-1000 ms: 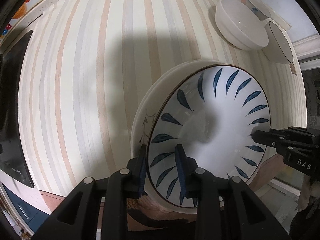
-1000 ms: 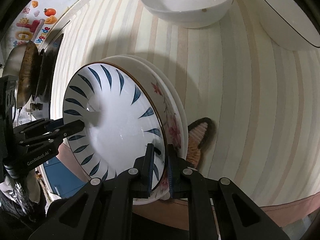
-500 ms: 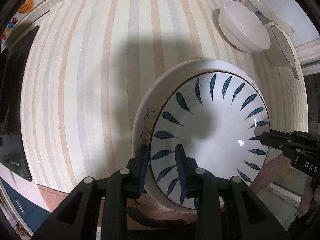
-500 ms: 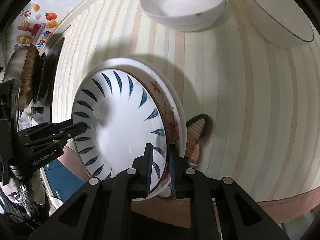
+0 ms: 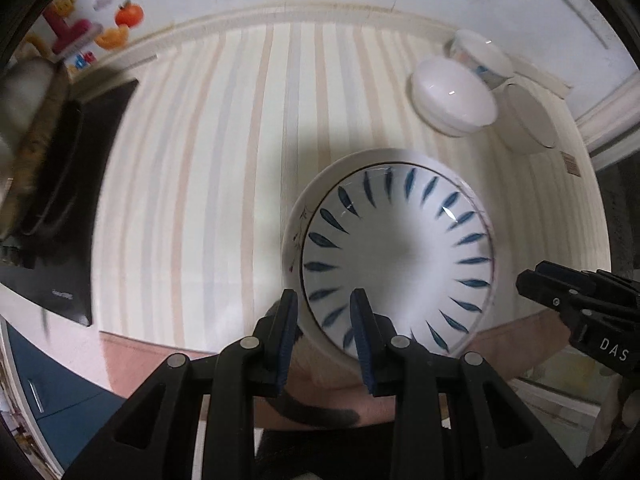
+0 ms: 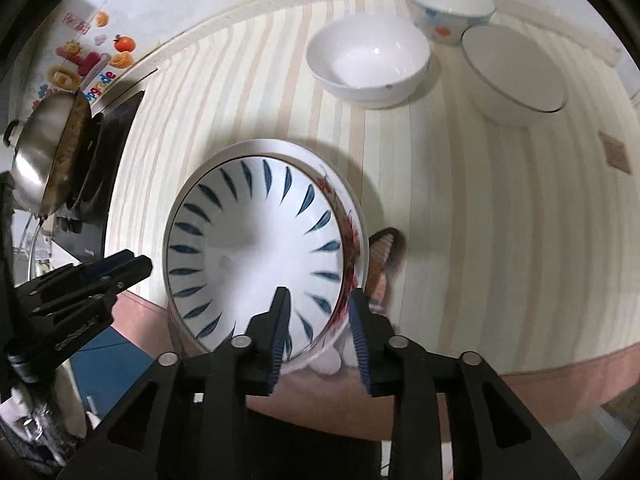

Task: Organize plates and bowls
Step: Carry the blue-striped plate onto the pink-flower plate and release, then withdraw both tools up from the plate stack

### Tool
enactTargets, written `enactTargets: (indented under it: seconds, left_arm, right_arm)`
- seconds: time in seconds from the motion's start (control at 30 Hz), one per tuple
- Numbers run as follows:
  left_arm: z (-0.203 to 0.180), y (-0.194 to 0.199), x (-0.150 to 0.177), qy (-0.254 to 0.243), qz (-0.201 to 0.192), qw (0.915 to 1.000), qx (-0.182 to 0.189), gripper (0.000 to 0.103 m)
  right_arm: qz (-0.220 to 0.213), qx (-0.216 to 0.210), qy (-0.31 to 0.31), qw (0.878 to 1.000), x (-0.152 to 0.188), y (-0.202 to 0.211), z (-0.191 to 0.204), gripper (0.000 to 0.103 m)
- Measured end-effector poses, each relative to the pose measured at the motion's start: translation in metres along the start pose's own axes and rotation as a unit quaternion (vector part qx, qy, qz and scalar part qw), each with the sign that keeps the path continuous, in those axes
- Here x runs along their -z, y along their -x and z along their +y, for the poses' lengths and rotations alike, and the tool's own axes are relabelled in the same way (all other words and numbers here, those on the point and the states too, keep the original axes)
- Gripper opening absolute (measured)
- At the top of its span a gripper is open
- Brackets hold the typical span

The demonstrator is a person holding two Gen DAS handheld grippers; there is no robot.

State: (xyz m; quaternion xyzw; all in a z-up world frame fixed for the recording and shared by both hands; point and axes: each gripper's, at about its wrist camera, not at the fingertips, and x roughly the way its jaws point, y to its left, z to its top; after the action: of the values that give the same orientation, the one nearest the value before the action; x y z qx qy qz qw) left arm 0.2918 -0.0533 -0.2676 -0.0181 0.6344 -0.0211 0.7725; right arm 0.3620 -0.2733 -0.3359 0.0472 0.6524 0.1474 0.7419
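Note:
A white plate with blue leaf marks (image 5: 396,256) (image 6: 256,248) lies nested in a larger floral plate (image 5: 294,232) (image 6: 352,232) near the front edge of the striped counter (image 5: 200,200). My left gripper (image 5: 323,294) hangs above the stack's near-left rim, its jaws a narrow gap apart and gripping nothing. My right gripper (image 6: 318,292) hovers over the stack's near-right rim. Its jaws are opening and the pads do not press on the plates below. Each gripper shows in the other's view, the left gripper (image 6: 136,266) and the right gripper (image 5: 528,280).
Three bowls stand at the back right: a plain white bowl (image 6: 368,64), a patterned bowl (image 6: 448,4) and a dark-rimmed bowl (image 6: 516,72). A steel wok (image 6: 40,152) sits on the black stove (image 5: 60,208) at the left. A slipper (image 6: 380,256) shows on the floor below the counter edge.
Both grippers have risen from the plates, which look smaller and stay stacked on the counter. The right jaws have spread apart; the left gap is the same.

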Motion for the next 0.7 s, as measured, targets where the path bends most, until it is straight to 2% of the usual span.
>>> enactTargets:
  seconds: [0.13, 0.2, 0.27, 0.37, 0.43, 0.57, 0.63, 0.7]
  left_arm:
    - [-0.004, 0.034, 0.015, -0.010, -0.029, 0.9995, 0.001, 0.027]
    - [-0.006, 0.051, 0.025, -0.014, -0.049, 0.9987, 0.001, 0.034]
    - [-0.006, 0.069, 0.034, -0.018, -0.065, 0.9977, 0.000, 0.037]
    - [-0.003, 0.092, 0.048, -0.023, -0.086, 0.9960, 0.005, 0.060]
    - [-0.002, 0.103, 0.055, -0.026, -0.099, 0.9948, 0.007, 0.081]
    - [0.001, 0.128, 0.073, -0.029, -0.129, 0.9912, 0.005, 0.084]
    - [0.003, 0.137, 0.081, -0.028, -0.137, 0.9902, 0.009, 0.090]
    - [0.005, 0.145, 0.089, -0.027, -0.144, 0.9892, 0.010, 0.090]
  right_arm:
    - [-0.028, 0.006, -0.002, 1.000, 0.023, 0.031, 0.014, 0.053]
    - [-0.044, 0.011, -0.003, 0.999, 0.036, 0.045, 0.022, 0.061]
    - [-0.066, 0.017, -0.003, 0.998, 0.052, 0.064, 0.030, 0.070]
    - [-0.095, 0.025, -0.009, 0.995, 0.072, 0.092, 0.042, 0.079]
    - [-0.115, 0.031, -0.009, 0.993, 0.088, 0.110, 0.052, 0.085]
    - [-0.147, 0.047, -0.004, 0.988, 0.110, 0.136, 0.073, 0.089]
    - [-0.158, 0.051, -0.003, 0.986, 0.122, 0.147, 0.083, 0.090]
    - [-0.167, 0.053, -0.004, 0.984, 0.131, 0.155, 0.091, 0.091]
